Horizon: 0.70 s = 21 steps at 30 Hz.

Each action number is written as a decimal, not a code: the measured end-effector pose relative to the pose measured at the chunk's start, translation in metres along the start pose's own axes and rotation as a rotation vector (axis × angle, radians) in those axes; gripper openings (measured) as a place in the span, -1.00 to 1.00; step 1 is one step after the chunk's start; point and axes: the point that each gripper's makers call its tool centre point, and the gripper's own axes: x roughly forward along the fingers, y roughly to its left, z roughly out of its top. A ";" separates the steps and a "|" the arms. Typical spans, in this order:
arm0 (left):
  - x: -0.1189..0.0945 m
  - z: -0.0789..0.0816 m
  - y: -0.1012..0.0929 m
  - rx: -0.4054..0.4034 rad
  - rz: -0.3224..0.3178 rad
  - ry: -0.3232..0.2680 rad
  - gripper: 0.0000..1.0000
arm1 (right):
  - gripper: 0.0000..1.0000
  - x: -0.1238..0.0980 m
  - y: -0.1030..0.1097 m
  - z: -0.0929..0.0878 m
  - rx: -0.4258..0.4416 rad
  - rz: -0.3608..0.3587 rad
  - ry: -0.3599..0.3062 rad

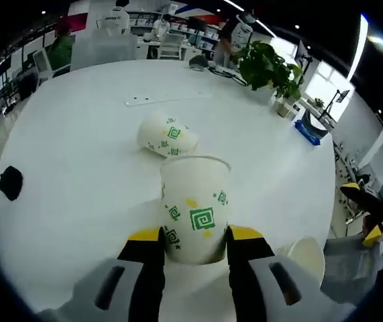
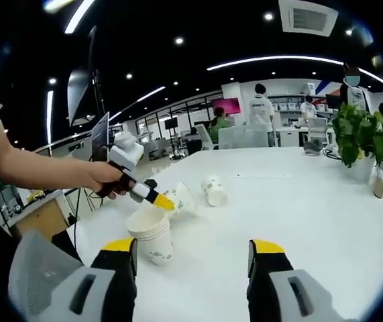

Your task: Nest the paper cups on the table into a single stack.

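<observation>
A white paper cup with green square swirls (image 1: 196,211) stands between the yellow tips of my left gripper (image 1: 196,235), which is shut on its lower part. Beyond it a second cup (image 1: 168,136) lies on its side on the white table (image 1: 77,134). A stack of nested cups (image 1: 308,256) sits to the lower right. In the right gripper view a hand holds the left gripper (image 2: 166,201), with the held cup (image 2: 184,196) tilted just above the stack (image 2: 152,235). The lying cup (image 2: 214,191) is farther back. My right gripper (image 2: 193,246) is open with nothing between its jaws.
A potted plant (image 1: 268,67) and a blue object (image 1: 307,131) stand near the table's far right edge. A small black object (image 1: 10,181) lies at the left. Chairs and people are beyond the far edge. A flat white strip (image 1: 157,99) lies mid-table.
</observation>
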 end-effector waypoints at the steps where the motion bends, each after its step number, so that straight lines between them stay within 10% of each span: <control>1: -0.002 0.001 0.000 0.002 0.000 -0.006 -0.30 | 0.35 0.000 0.000 0.001 0.003 0.001 -0.003; 21: -0.062 0.021 -0.025 0.034 -0.057 -0.167 -0.31 | 0.12 0.003 0.026 0.060 -0.025 0.094 -0.051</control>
